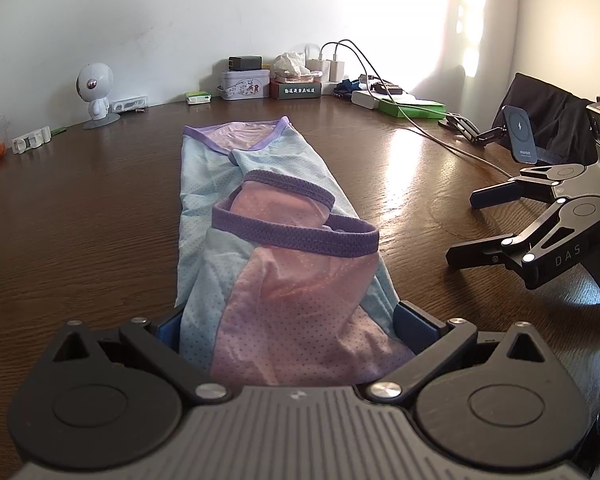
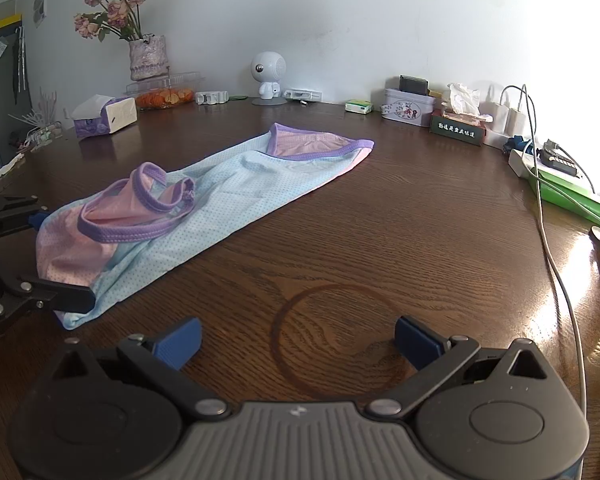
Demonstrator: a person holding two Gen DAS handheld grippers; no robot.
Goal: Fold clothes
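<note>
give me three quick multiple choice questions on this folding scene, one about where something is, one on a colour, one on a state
1. Where is the white robot figurine?
A. at the table's far edge by the wall
B. on the garment
C. in the right claw

2. What colour is the trim on the garment?
A. green
B. purple
C. black

3. What state is the right claw in?
A. shut on the garment
B. shut on a cable
C. open with nothing in it

Answers:
1. A, it stands near the wall behind the garment.
2. B, purple bands edge the blue and pink mesh.
3. C, its blue pads sit wide apart over bare table, while the left claw has the garment's end between its fingers.
</note>
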